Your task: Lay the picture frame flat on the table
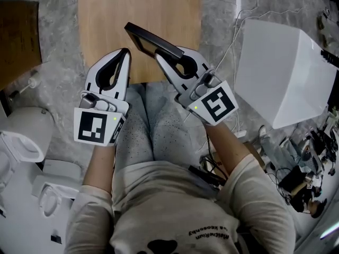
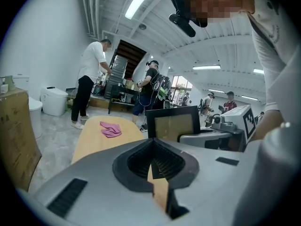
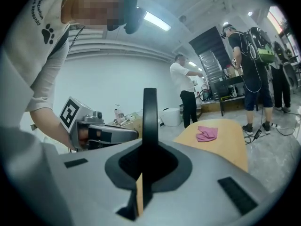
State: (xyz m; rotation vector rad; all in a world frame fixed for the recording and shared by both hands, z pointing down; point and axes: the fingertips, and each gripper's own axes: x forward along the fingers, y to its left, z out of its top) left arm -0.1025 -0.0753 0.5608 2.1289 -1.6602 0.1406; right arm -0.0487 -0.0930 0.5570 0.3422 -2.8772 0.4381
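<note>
The black picture frame [image 1: 153,41] is tilted in the air over the near edge of the wooden table [image 1: 137,15]. My right gripper [image 1: 159,57] is shut on its lower edge. In the right gripper view the frame [image 3: 150,117] rises edge-on, straight up from between the jaws. The left gripper view shows its face [image 2: 176,121] upright, with the right gripper [image 2: 221,128] behind it. My left gripper [image 1: 125,53] hovers just left of the frame, shut and holding nothing. A pink cloth [image 2: 111,129] lies on the far part of the table.
A large white box [image 1: 280,73] stands on the floor to the right, with cables and gear beyond it. White toilets [image 1: 26,136] and a brown cardboard box [image 1: 18,36] are at the left. Several people [image 2: 91,79] stand past the table's far end.
</note>
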